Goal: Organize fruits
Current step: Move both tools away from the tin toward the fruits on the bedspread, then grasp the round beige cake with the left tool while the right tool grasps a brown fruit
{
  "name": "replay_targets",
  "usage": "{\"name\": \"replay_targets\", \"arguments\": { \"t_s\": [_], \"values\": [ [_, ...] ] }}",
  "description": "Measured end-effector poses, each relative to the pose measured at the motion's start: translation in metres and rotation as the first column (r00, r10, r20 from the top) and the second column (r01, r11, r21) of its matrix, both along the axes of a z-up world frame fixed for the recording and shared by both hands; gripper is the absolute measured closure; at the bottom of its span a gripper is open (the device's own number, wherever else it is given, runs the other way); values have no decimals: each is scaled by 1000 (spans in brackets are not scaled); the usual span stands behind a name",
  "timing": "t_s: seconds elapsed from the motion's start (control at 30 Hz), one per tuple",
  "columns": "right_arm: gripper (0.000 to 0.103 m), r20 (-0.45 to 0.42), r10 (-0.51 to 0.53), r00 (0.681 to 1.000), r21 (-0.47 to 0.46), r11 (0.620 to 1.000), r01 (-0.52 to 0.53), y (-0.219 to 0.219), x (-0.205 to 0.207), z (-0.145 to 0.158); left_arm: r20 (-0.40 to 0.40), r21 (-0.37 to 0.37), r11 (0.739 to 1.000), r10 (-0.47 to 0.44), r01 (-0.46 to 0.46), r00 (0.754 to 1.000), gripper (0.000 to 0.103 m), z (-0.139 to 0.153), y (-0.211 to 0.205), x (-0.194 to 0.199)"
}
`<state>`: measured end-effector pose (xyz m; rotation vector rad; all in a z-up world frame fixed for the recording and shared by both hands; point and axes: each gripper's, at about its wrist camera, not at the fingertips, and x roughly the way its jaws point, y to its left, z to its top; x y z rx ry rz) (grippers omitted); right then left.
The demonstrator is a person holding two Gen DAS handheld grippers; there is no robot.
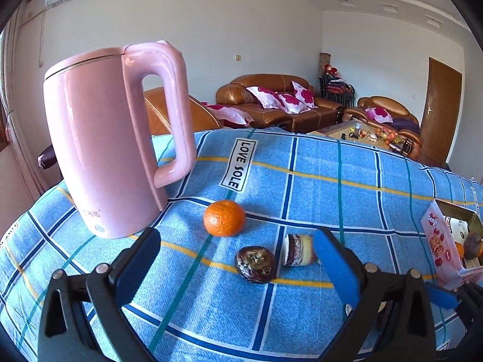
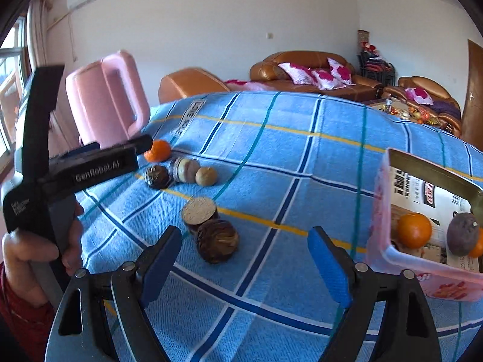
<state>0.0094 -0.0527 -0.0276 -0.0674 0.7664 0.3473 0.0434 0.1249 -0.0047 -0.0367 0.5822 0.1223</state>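
Notably, the halved fruit (image 1: 297, 250) lay on its side, long axis level; only the right-wrist view showed the box's orange (image 2: 413, 230); left gripper (image 1: 238, 268) and right gripper (image 2: 241, 259) both gaped, gripping nothing.

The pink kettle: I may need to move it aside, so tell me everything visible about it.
The pink kettle looks like glossy plastic, with a tall, slightly tapered body, a closed lid and a big loop handle facing the fruit. It stands upright on the blue checked cloth, small print near its base. Nothing touches it; the orange lies apart, nearby.
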Motion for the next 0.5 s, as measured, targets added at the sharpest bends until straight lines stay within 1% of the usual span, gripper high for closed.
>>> {"name": "replay_targets", "arguments": {
  "t_s": [0.07,0.13,0.23,0.27,0.3,0.4,0.5],
  "values": [
    [46,-49,31,998,-35,999,-33,10,7,-8,2,9,1000,-9,9,1000,0,0,-3,-1],
    [46,-84,46,995,-37,998,-50,14,12,-13,2,10,1000,-23,23,1000,0,0,-6,-1],
    [46,-108,62,992,1,998,-63,14,18,-16,4,11,999,-49,49,999,0,1,-9,-1],
    [53,-118,68,991,12,998,-67,13,19,-17,6,13,998,-54,54,999,0,1,-11,-1],
    [66,-128,78,989,24,997,-75,12,20,-18,8,12,998,-62,62,998,0,1,-12,-1],
    [66,-124,80,989,59,996,-73,8,20,-17,9,-14,995,-98,98,995,0,0,-14,-1],
    [66,-88,49,995,108,993,-40,-3,17,-10,14,-35,988,-151,151,989,0,0,-18,-2]
  ]
}}
